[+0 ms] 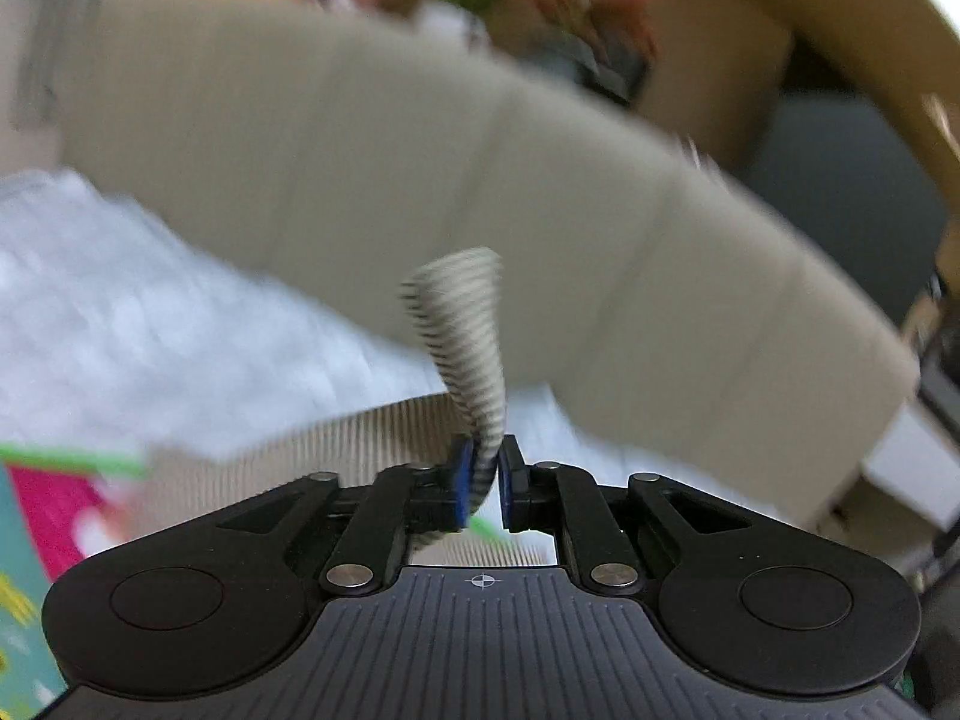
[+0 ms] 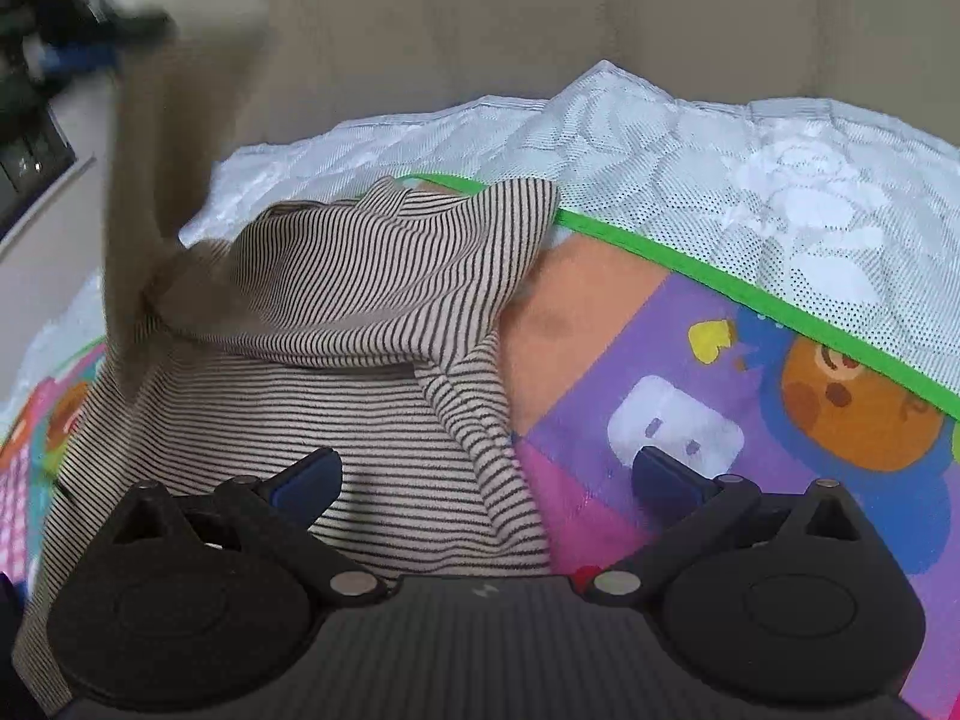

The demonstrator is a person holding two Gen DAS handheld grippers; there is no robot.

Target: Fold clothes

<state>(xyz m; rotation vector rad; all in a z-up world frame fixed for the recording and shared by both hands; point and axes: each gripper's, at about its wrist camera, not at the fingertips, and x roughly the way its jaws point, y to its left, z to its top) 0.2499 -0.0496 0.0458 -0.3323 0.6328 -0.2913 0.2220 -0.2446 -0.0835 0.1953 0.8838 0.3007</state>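
Left gripper: jaws pressed together on a fold of the striped shirt. The pinched cloth rises from between the blue pads and curls upward in front of the padded beige wall. The rest of the shirt trails down and away to the left below the gripper, over the white lace cover. The left wrist view is blurred; finer detail cannot be told.

Right gripper: jaws spread wide, nothing between the pads. The left pad sits over the shirt; the right pad sits over the bare play mat. The shirt's right edge runs up between the two fingers.

Shirt: lies bunched on the left part of the mat, its upper folds reaching the mat's green border at the far edge. A blurred strip of cloth rises from its left side toward the upper left corner of the right wrist view. The lace cover lies beyond the mat, against the wall.
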